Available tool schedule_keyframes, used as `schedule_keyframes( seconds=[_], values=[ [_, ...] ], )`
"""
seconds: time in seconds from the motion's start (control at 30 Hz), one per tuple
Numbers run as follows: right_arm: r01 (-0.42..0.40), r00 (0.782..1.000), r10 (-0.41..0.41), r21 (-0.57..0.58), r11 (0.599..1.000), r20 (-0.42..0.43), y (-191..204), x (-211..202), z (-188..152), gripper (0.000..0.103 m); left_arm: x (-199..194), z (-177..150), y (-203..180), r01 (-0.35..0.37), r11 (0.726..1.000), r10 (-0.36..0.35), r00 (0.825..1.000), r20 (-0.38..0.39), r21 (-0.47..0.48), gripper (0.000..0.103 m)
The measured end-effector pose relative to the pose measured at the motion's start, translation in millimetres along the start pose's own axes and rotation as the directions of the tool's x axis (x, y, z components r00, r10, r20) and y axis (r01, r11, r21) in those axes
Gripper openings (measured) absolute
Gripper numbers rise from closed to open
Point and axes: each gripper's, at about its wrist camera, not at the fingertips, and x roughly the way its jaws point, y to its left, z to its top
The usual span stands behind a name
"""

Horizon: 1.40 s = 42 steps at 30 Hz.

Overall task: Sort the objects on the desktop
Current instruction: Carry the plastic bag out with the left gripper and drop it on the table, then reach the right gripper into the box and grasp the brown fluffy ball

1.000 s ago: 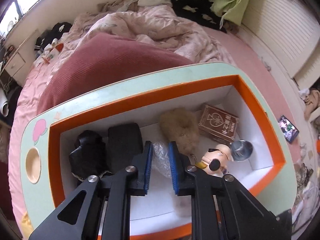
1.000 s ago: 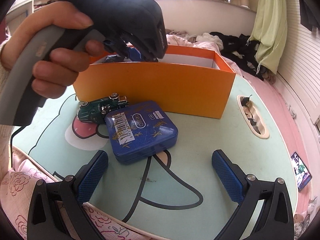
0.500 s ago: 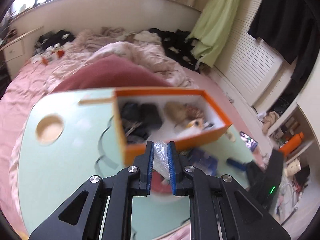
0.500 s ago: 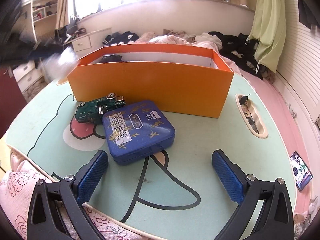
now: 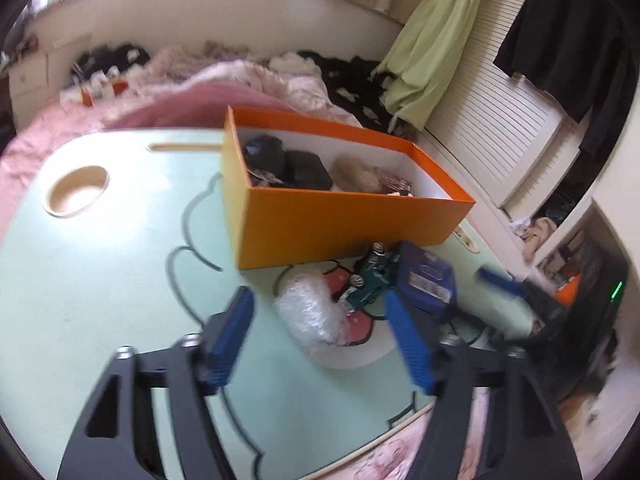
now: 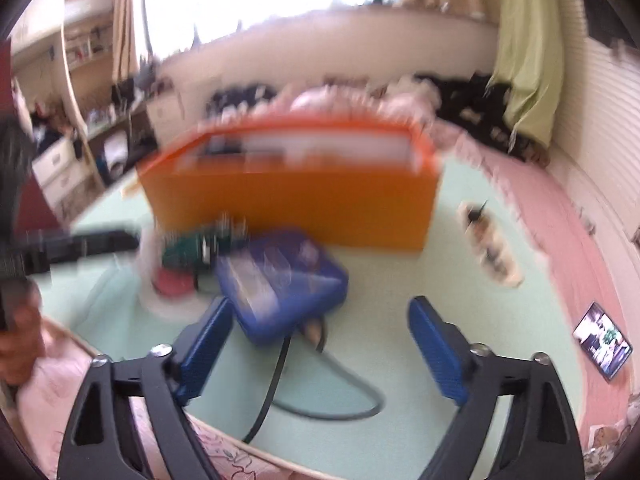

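Note:
An orange box (image 5: pixel 344 216) holding several items stands on the mint-green table (image 5: pixel 100 280); it also shows blurred in the right wrist view (image 6: pixel 292 200). In front of it lie a clear crumpled plastic bag (image 5: pixel 312 312), a green toy car (image 5: pixel 370 280) and a blue tin (image 5: pixel 426 280). My left gripper (image 5: pixel 320 336) is open and empty, just above and around the plastic bag. My right gripper (image 6: pixel 320 344) is open and empty, just in front of the blue tin (image 6: pixel 284 288), with the toy car (image 6: pixel 196 246) to its left.
The table has a round cup recess (image 5: pixel 78 190) at the left and a slot (image 6: pixel 490 244) with small items at the right. A bed with pink bedding (image 5: pixel 192 88) lies behind. A phone (image 6: pixel 602 340) lies on the bed at the right.
My left gripper pulled the plastic bag out of the box, swung left and down, opened and let the bag go on the table. The right gripper moved forward toward the blue tin.

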Motion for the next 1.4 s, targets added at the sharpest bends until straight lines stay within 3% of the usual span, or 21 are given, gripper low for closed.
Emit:
schedule_keyframes(
  seconds=[0.1, 0.17, 0.23, 0.33, 0.4, 0.53, 0.63, 0.8, 0.9, 0.97, 1.03, 1.1, 1.2, 1.3, 1.4],
  values=[
    [0.045, 0.996, -0.048, 0.036, 0.998, 0.08, -12, -12, 46, 0.087, -14, -13, -2, -0.033, 0.998, 0.031, 0.998, 0.05, 0.045, 0.081],
    [-0.005, 1.0, 0.004, 0.08, 0.997, 0.022, -20, 1, 85, 0.085, -15, -22, -7, -0.066, 0.993, 0.061, 0.997, 0.049, 0.101, 0.081],
    [-0.057, 0.993, 0.068, 0.116, 0.992, -0.093, -23, 34, 122, 0.077, -7, -32, -16, -0.114, 0.98, 0.11, 0.993, 0.03, 0.161, 0.081],
    [-0.036, 0.97, 0.068, 0.136, 0.99, -0.235, -18, 83, 148, 0.07, 10, -41, -27, -0.187, 0.956, 0.19, 0.982, 0.005, 0.228, 0.084],
    [-0.015, 0.954, 0.054, 0.134, 0.991, -0.293, -11, 106, 151, 0.069, 11, -43, -31, -0.23, 0.942, 0.229, 0.973, 0.033, 0.243, 0.086],
    [0.079, 0.922, -0.045, 0.073, 0.994, -0.384, 1, 145, 153, 0.064, 14, -41, -19, -0.208, 0.956, 0.209, 0.978, 0.017, 0.205, 0.094],
    [0.097, 0.892, -0.062, 0.057, 0.994, -0.447, 1, 165, 147, 0.048, 15, -41, -17, -0.214, 0.956, 0.214, 0.977, 0.022, 0.203, 0.095],
    [0.144, 0.885, -0.161, -0.072, 0.987, -0.437, 12, 171, 139, 0.038, 17, -39, -16, -0.209, 0.955, 0.209, 0.978, 0.022, 0.209, 0.098],
    [0.126, 0.872, -0.197, -0.183, 0.975, -0.448, 27, 172, 131, 0.033, 19, -39, -15, -0.205, 0.955, 0.205, 0.979, 0.021, 0.213, 0.1],
    [0.128, 0.88, -0.204, -0.2, 0.971, -0.429, 29, 169, 128, 0.033, 17, -40, -17, -0.205, 0.955, 0.205, 0.978, 0.021, 0.212, 0.101],
    [0.119, 0.897, -0.168, -0.143, 0.982, -0.409, 22, 165, 132, 0.032, 18, -40, -17, -0.205, 0.955, 0.205, 0.978, 0.021, 0.213, 0.101],
    [0.086, 0.938, -0.105, -0.073, 0.994, -0.331, 14, 149, 139, 0.032, 18, -40, -17, -0.204, 0.956, 0.205, 0.979, 0.02, 0.212, 0.101],
    [0.042, 0.979, -0.04, 0.002, 0.999, -0.2, 5, 109, 147, 0.032, 18, -40, -17, -0.206, 0.956, 0.206, 0.978, 0.02, 0.211, 0.102],
    [-0.021, 0.995, 0.025, 0.044, 0.999, -0.101, 4, 61, 149, 0.032, 19, -40, -19, -0.207, 0.956, 0.207, 0.978, 0.019, 0.21, 0.102],
    [-0.1, 0.991, 0.105, 0.064, 0.993, -0.082, 5, 23, 135, 0.032, 19, -40, -19, -0.205, 0.956, 0.206, 0.978, 0.019, 0.21, 0.102]
  ],
)
